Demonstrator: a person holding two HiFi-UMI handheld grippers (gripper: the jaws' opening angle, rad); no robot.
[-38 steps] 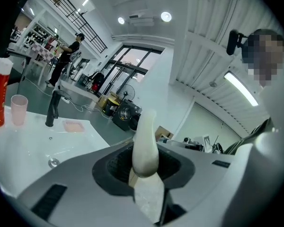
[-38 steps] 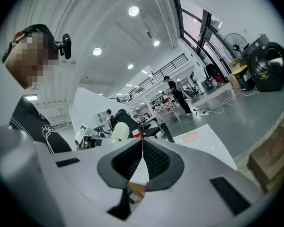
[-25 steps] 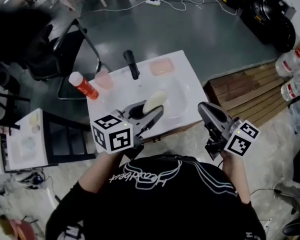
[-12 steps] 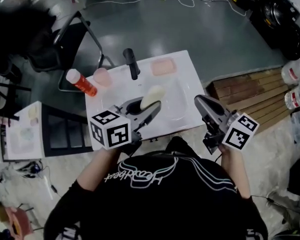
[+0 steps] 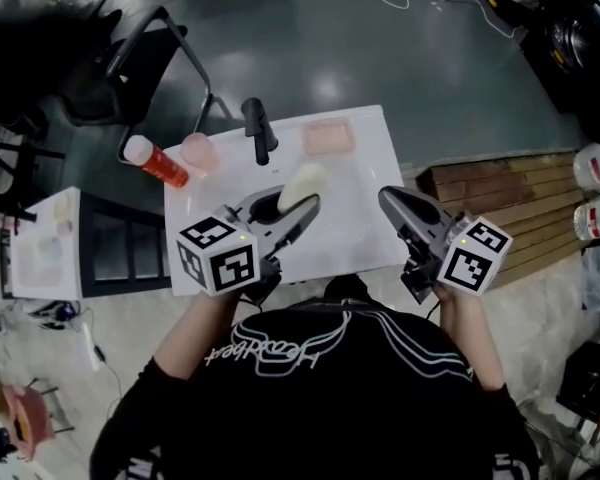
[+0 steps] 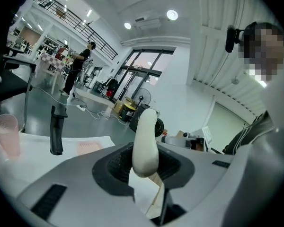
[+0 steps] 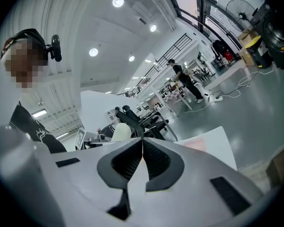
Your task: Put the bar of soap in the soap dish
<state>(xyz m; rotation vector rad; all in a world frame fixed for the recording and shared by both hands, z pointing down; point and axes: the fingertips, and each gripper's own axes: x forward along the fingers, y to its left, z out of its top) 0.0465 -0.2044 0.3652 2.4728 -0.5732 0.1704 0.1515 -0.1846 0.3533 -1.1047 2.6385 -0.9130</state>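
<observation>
1. My left tongs [image 6: 144,167] are closed partway on the bar of soap [image 6: 146,143]. The pads pinch only its lower end, and the rest stands up past the tips, a little tilted.
2. My right tongs [image 7: 142,150] are shut pad to pad with nothing between them. In the head view they sit right of centre, at the near right edge of the white sink [image 5: 375,183].
3. In the head view the soap [image 5: 305,183] hangs just above the middle of the frame, over the basin. The pink soap dish [image 5: 328,136] lies in the upper middle, on the sink's far rim just right of the black tap [image 5: 258,128].
4. The step in hand, as I judge it, is the carry. I should move the soap up and slightly right in the frame, passing right of the tap.
5. My hold is on one end only and soap is likely slippery, so I'd keep the squeeze even and avoid any quick twist.
6. Over the dish I'd tip the bar flat, line up its long side with the dish, and lower it until it rests there. Only then would I open the tongs.
7. The cup [image 5: 198,151] and orange bottle [image 5: 150,161] at the upper left are off my route.
</observation>
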